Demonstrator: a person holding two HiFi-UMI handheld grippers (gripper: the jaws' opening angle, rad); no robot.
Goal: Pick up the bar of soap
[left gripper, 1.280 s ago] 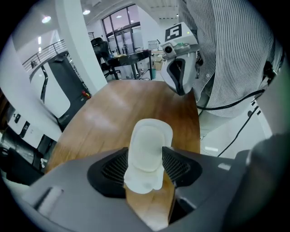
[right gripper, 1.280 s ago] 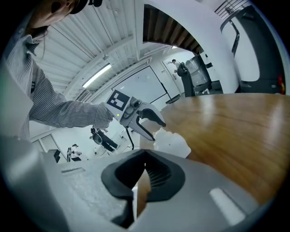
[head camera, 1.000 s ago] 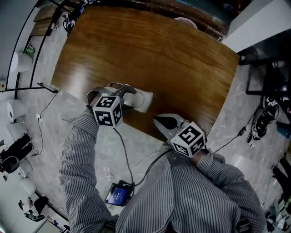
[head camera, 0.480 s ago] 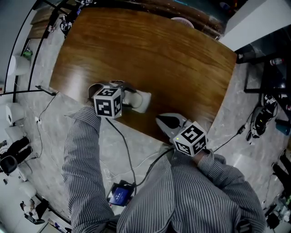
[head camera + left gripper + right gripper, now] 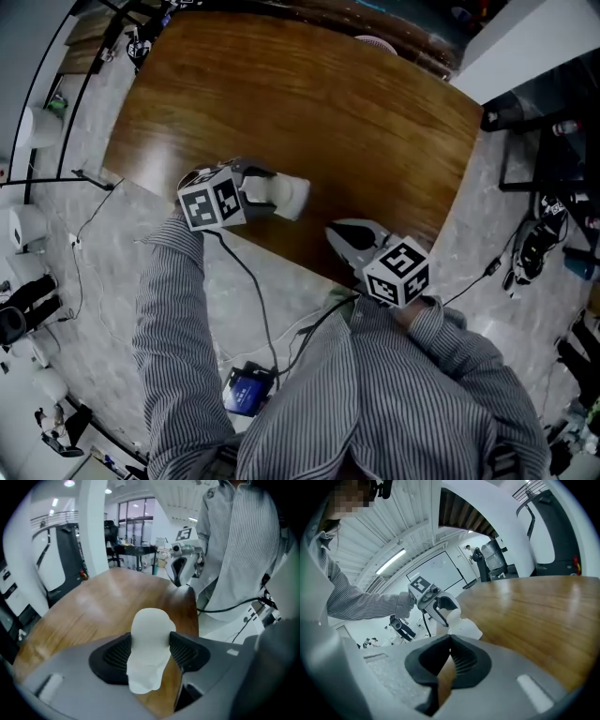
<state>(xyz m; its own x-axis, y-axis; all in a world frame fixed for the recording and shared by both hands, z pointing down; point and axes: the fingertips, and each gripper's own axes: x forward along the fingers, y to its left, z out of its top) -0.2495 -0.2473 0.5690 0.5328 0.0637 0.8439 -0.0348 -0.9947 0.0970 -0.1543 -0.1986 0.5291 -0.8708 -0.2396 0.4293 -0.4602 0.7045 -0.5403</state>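
A white bar of soap (image 5: 283, 195) sits between the jaws of my left gripper (image 5: 255, 193), near the wooden table's (image 5: 309, 103) front edge. In the left gripper view the soap (image 5: 149, 648) is pinched between both black pads, and the left gripper (image 5: 150, 652) is shut on it. It seems lifted a little off the wood. My right gripper (image 5: 352, 236) hovers at the table's near edge to the right, shut with nothing in it. In the right gripper view its jaws (image 5: 449, 660) meet, and the soap (image 5: 464, 627) shows beyond them in the other gripper.
A round white object (image 5: 375, 43) lies at the table's far edge. Cables and a small blue device (image 5: 246, 394) lie on the floor below me. Dark equipment stands on the floor at the right (image 5: 544, 234). The table's front edge runs just under both grippers.
My left gripper has turned and shifted slightly up and toward the table with the soap in it. The right gripper has drifted a little to the right.
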